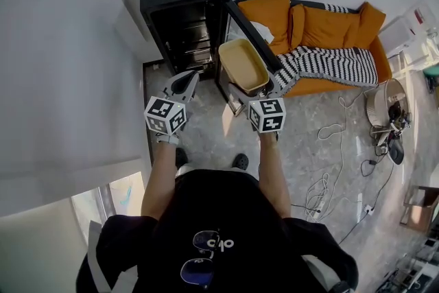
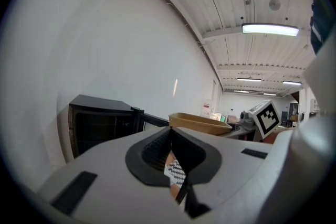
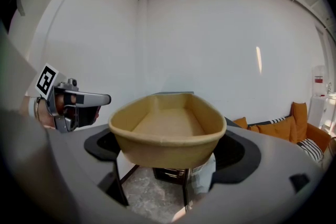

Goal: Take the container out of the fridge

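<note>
right tool point(image 3: 168, 157): closed on the near end of the container point(image 3: 167, 126), gripping its wall; held out in the air in front of the person point(image 1: 219, 230)
container: tan, shallow, oblong, open on top, nothing visible inside; carried by its near end only, roughly level, clear of the floor point(image 1: 302, 147); outside the fridge point(image 1: 180, 14), just in front of the open fridge door point(image 1: 252, 34); touching nothing but the right tool
left tool point(image 2: 170, 131): jaws pressed together at the tips, gripping nothing; a sliver of the striped blanket point(image 2: 176, 170) showing through the slit behind the tips; held in the air left of the container, apart from it, pointing toward the fridge opening
fridge: black, low, standing on the floor against a white wall point(image 1: 62, 44); fridge door swung wide to the right; dark inside, with shelves point(image 1: 195, 38); anything on them too dark to tell
sofa point(image 1: 322, 20): orange, with cushions, beyond the open fridge door; striped blanket, black and white, draped over the seat
floor: grey and marbled; white cables point(image 1: 321, 185) looped on it at the person's right
person: standing before the fridge in a dark top, both forearms stretched forward, one tool in each hand
</note>
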`<state>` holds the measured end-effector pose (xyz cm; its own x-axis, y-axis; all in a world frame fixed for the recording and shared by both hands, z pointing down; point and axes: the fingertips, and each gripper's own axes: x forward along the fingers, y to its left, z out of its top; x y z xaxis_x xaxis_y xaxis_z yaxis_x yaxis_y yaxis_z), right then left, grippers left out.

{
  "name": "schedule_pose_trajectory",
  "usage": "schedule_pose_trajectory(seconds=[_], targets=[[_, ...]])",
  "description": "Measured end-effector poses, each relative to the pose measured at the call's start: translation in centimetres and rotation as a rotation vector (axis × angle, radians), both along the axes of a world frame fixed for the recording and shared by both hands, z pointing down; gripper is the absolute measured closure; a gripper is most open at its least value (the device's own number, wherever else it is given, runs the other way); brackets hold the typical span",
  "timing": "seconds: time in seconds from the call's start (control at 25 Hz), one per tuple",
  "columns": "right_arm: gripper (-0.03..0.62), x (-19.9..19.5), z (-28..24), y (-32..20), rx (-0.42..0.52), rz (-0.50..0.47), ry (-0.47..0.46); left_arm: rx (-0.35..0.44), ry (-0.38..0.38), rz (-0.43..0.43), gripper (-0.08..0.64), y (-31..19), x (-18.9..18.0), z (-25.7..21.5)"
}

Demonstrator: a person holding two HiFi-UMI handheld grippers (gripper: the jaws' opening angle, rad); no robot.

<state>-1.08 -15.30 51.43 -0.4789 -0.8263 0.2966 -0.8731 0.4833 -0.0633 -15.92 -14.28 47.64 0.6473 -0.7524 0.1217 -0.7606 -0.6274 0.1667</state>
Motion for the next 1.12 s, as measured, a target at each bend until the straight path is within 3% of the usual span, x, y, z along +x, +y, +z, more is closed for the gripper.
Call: schedule_pose_trajectory(seconds=[1.12], targets=[[0.058,-0.09,0.02,-0.23,-0.001,-0.004,0.005,-0.004,-0.007,0.000,0.561,-0.06,-0.39,-0.02]])
